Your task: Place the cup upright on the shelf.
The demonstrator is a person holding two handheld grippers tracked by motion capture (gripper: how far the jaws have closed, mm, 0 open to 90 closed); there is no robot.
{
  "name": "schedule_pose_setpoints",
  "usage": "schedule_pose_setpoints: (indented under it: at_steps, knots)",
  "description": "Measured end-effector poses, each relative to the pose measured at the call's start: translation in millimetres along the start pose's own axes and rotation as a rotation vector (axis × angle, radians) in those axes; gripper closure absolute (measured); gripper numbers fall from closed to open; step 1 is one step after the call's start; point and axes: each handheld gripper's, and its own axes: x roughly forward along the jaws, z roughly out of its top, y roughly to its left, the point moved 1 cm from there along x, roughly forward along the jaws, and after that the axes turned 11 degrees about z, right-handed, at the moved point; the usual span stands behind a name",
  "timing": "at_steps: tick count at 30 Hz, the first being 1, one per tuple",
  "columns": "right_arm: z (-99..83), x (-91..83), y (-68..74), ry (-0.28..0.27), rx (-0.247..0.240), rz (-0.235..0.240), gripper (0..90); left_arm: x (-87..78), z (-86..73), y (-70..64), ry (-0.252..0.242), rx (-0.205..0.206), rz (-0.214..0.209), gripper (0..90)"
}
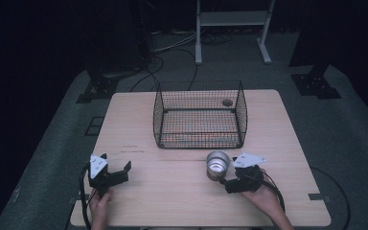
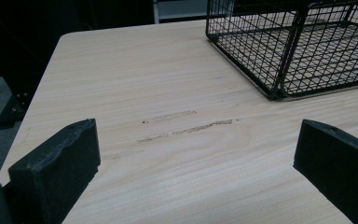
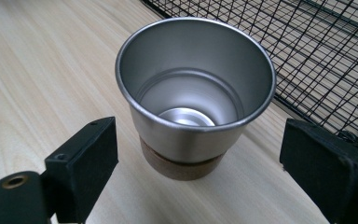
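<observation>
A steel cup [image 1: 217,164] with a brown base stands upright and empty on the wooden table [image 1: 172,201], just in front of a black wire basket [image 1: 199,141]. In the right gripper view the cup [image 3: 196,93] sits between the two jaws, with a gap on each side. My right gripper [image 3: 198,149] is open around it and touches nothing; in the high view my right gripper [image 1: 226,175] lies at the cup's near right side. My left gripper [image 1: 116,162] rests open at the near left of the table, its jaws [image 2: 196,158] wide apart over bare wood.
The wire basket [image 2: 298,46] has an open top, and nothing shows inside it. A small dark round spot [image 1: 227,102] shows by its back right corner. Faint scuff marks [image 2: 186,126] cross the wood ahead of the left gripper. Stands and cables occupy the floor beyond the table.
</observation>
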Motion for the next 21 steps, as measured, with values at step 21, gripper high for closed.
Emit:
schedule_pose_setpoints:
  at_steps: [21]
  knots:
    - [10.8, 26.1, -5.5, -0.004, 0.016, 0.02, 9.9, 0.0, 0.0, 0.2, 0.0, 0.0, -0.001, 0.0]
